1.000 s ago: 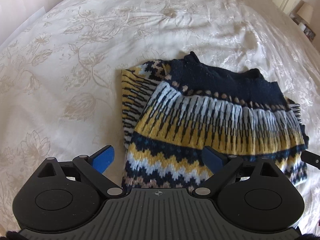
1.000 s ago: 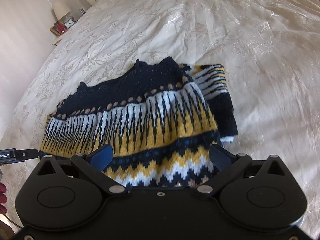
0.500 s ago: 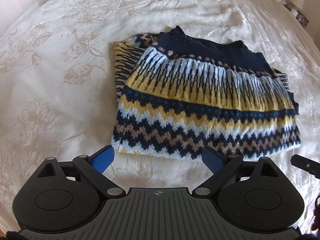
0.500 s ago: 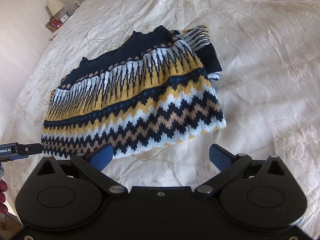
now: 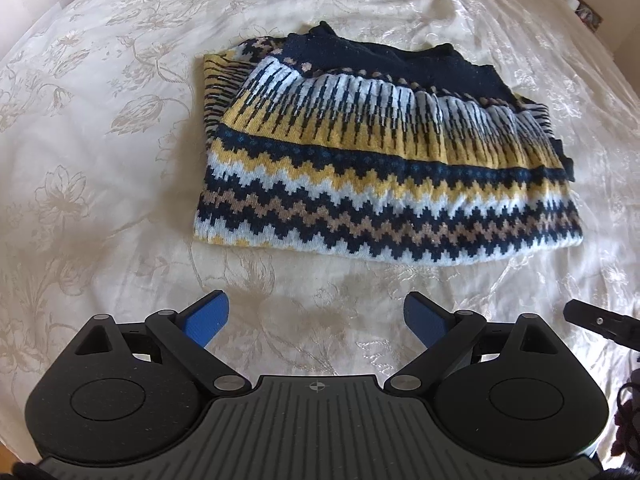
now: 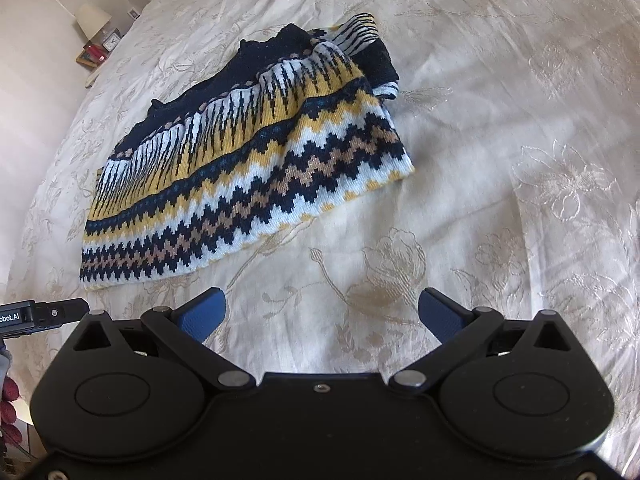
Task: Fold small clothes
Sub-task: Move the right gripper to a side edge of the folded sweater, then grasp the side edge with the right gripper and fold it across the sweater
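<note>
A small knitted sweater (image 5: 376, 168) with navy, yellow, white and tan zigzag bands lies folded on the bed, its hem edge toward me. It also shows in the right wrist view (image 6: 248, 168). My left gripper (image 5: 316, 316) is open and empty, hovering above the bedspread a short way in front of the hem. My right gripper (image 6: 322, 312) is open and empty too, back from the sweater's near right corner. Neither gripper touches the sweater.
The cream floral bedspread (image 5: 100, 200) spreads all round the sweater. A bedside table with a lamp (image 6: 94, 24) stands far left in the right wrist view. The other gripper's tip (image 5: 600, 322) shows at the right edge of the left wrist view.
Both grippers have pulled back from the sweater; a second ago its hem lay between the open fingers. The whole folded sweater now lies flat in view.
</note>
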Tool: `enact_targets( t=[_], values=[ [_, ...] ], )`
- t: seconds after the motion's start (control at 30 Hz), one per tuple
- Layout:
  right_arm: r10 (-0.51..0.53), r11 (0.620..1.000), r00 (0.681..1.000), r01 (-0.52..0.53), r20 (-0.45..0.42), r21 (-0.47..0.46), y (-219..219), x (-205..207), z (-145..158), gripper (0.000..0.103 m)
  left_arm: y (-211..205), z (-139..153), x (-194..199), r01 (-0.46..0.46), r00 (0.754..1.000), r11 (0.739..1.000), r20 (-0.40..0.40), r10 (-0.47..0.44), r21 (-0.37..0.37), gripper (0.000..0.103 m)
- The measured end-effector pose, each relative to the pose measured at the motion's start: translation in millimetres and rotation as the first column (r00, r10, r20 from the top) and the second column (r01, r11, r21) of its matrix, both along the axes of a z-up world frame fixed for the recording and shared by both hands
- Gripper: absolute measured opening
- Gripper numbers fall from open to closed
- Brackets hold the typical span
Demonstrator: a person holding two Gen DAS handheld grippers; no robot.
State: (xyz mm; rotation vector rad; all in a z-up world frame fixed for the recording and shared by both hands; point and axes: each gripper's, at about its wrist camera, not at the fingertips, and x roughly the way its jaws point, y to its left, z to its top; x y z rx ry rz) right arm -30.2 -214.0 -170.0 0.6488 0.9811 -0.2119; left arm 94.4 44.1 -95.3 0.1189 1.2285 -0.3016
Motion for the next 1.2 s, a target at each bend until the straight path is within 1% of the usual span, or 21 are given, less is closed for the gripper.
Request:
enact_targets(
  t=[0.27,0.53,0.7,0.9,1.2],
  values=[
    [-0.027,0.999,0.999,0.026,0.022,0.027,-12.6,-4.6,1.2,0.102,-9.9,8.0,-0.2,0.008,1.0,1.0,0.014,-0.008,-0.004,0.095],
    [-0.035,0.998,0.998,0.032,0.054,0.047,-39.1,6.1,4.7,0.102,-23.8,12.3,10.5,0.008,1.0,1.0,0.026,-0.008,-0.005,0.095],
    [-0.038,0.997,0.997,0.033,0.074,0.07,-60.3,19.9,6.2,0.102,-35.4,12.0,20.3,0.007,0.999,1.0,0.034,-0.007,0.002,0.095],
    [-0.017,0.996,0.996,0.01,0.085,0.085,-81.8,41.2,3.6,0.102,-49.9,7.8,37.8,-0.01,0.999,1.0,0.037,0.01,0.01,0.095],
    [0.02,0.991,0.996,-0.031,0.092,0.127,-108.3,73.3,-8.5,0.102,-73.5,-3.6,76.8,-0.023,0.999,0.999,0.048,0.021,0.037,0.095]
  ],
)
